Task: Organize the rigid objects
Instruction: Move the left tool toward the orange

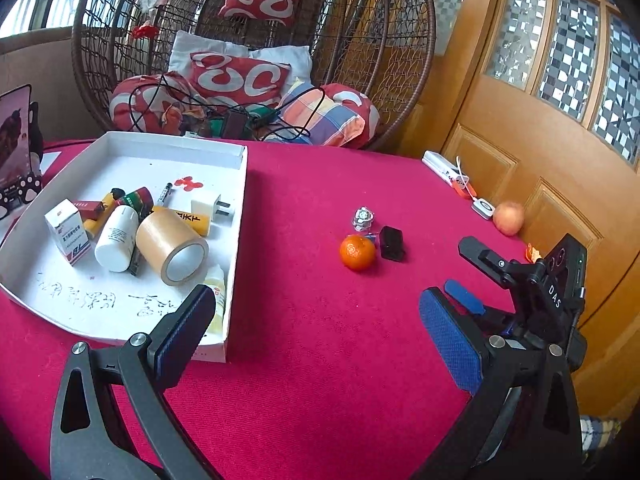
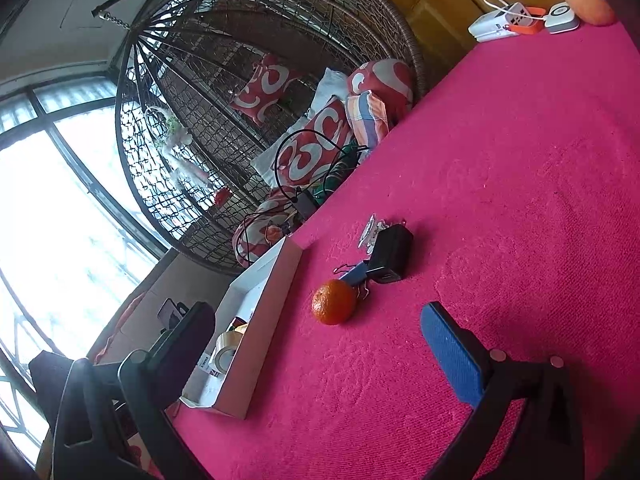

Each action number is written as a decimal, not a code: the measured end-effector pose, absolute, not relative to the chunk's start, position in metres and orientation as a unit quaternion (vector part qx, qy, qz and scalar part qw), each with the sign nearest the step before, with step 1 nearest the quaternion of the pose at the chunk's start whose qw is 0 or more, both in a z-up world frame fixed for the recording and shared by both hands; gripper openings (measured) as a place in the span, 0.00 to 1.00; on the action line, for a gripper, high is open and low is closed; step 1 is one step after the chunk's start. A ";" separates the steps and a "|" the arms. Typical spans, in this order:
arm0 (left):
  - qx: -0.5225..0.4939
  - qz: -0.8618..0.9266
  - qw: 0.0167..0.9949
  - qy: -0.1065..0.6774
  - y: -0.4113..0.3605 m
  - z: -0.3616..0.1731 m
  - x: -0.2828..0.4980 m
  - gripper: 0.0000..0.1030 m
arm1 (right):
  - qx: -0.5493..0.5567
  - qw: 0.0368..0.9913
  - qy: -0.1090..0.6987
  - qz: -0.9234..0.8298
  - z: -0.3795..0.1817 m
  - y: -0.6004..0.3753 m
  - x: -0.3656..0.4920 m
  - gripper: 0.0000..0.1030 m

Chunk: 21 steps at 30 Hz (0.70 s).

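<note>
On the red tablecloth lie an orange, a black adapter, a blue binder clip and a small shiny trinket. The white tray on the left holds a tape roll, a white bottle, a medicine box, a white plug and tubes. My left gripper hovers open and empty by the tray's near right corner. My right gripper is open and empty, short of the orange.
An apple and a white power strip lie at the table's far right edge by a wooden door. A wicker hanging chair with cushions and cables stands behind the table. A phone is propped at the far left.
</note>
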<state>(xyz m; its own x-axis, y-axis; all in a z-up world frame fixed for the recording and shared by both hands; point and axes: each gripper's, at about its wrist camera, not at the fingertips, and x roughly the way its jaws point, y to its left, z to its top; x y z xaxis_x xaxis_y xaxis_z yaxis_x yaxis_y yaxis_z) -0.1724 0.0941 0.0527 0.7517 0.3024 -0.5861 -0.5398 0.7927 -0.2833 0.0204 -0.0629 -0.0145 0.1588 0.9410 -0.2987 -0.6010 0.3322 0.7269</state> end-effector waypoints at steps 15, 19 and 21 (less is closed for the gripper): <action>-0.174 0.193 0.885 0.387 0.151 0.017 -0.079 1.00 | 0.051 0.835 0.272 0.475 0.047 -0.078 0.035 1.00; -0.102 0.175 0.887 0.415 0.126 0.003 -0.032 0.96 | 0.028 0.822 0.297 0.484 0.040 -0.071 0.040 1.00; -0.091 0.161 0.887 0.423 0.119 0.000 -0.017 0.96 | 0.003 0.822 0.311 0.477 0.037 -0.061 0.045 1.00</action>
